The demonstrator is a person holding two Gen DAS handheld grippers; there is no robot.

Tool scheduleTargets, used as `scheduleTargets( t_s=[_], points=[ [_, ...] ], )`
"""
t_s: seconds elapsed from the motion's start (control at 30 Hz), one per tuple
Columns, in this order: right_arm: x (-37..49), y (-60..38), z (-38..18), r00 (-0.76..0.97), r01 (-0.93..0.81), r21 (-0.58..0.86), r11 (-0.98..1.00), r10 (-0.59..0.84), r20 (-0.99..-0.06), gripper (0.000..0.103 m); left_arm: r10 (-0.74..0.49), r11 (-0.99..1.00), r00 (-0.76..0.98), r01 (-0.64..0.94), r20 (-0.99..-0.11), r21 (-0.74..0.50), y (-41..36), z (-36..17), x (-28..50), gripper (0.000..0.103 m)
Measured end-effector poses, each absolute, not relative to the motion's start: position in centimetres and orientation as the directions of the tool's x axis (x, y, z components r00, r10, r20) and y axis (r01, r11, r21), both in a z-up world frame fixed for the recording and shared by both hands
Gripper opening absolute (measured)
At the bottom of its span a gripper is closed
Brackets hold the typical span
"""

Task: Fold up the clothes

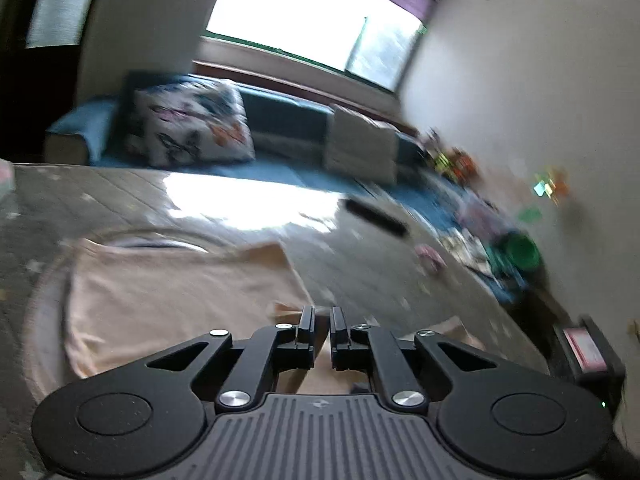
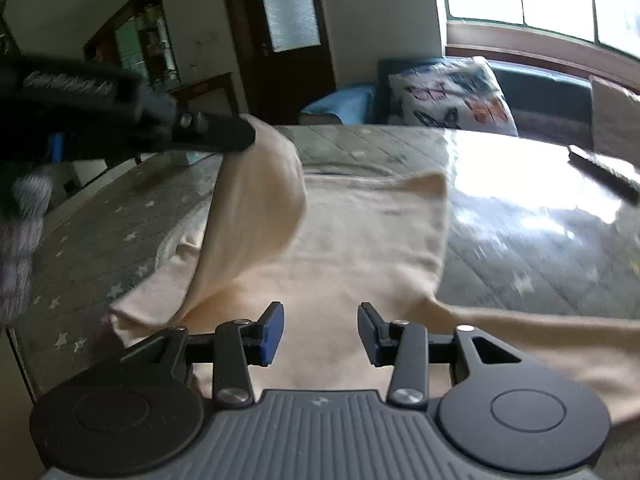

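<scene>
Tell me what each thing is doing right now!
Left gripper: shut on the shirt, lifting one side.
Right gripper: open, fingers apart above the shirt.
Shirt: mostly flat on the bed, one side raised.
Bed: covered, shirt lying on it.
Pillow: propped upright.

Home living room or bedroom, daylight pouring through wide window (image 1: 320,20). Butterfly-print cushion (image 1: 188,128) leaning on dark blue sofa (image 1: 288,120) under sill. Star-patterned quilted cover (image 2: 100,216) lying across broad soft surface, catching glare. Colourful toys (image 1: 516,248) sitting, blurred, along white wall. Dark wooden door (image 2: 280,32) with frosted pane standing beyond; glass-fronted cabinet (image 2: 132,44) showing beside it.
</scene>
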State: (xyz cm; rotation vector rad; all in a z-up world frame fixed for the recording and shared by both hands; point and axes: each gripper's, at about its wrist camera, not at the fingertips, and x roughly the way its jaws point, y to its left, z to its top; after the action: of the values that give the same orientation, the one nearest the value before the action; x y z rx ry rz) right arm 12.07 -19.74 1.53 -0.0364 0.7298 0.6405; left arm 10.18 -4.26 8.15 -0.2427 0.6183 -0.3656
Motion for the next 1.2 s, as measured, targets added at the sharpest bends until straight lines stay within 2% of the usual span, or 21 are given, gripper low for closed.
scheduleTargets(
  t_s=[0.1,0.13,0.37,0.53,0.73,1.0,1.2],
  points=[
    [12.1,-20.5,1.0,0.564,-0.538,0.199,0.819,0.525,-0.637,0.041,-0.395,0.916,0.751,0.273,-0.529,-0.295,-4.2,7.8,9.1,0.022],
    [12.1,-20.7,0.9,0.565,-0.534,0.203,0.821,0.525,-0.637,0.041,-0.379,0.922,0.759,0.260,-0.529,-0.287,-3.4,7.7,8.8,0.023],
    [12.4,-21.5,1.1,0.592,-0.493,0.217,0.843,0.507,-0.627,0.041,-0.210,0.972,0.770,0.101,-0.602,-0.210,2.9,4.9,7.1,0.023],
    [13.2,-20.6,-0.1,0.585,-0.468,0.205,0.860,0.475,-0.657,0.033,-0.145,0.984,0.731,0.037,-0.666,-0.174,5.5,1.9,5.3,0.021],
    [13.1,-20.4,-0.6,0.593,-0.455,0.175,0.873,0.443,-0.672,0.033,-0.067,0.995,0.705,-0.008,-0.706,-0.102,6.7,-0.1,5.0,0.018],
    [12.4,-26.6,-0.3,0.658,-0.308,0.151,0.939,0.325,-0.679,0.033,-0.046,0.995,0.701,-0.033,-0.712,-0.097,7.3,-0.1,5.5,0.018],
    [11.8,-31.5,-0.8,0.697,-0.178,0.133,0.975,0.221,-0.682,0.032,-0.061,0.996,0.722,0.004,-0.689,-0.084,5.5,1.2,6.0,0.018]
  ],
)
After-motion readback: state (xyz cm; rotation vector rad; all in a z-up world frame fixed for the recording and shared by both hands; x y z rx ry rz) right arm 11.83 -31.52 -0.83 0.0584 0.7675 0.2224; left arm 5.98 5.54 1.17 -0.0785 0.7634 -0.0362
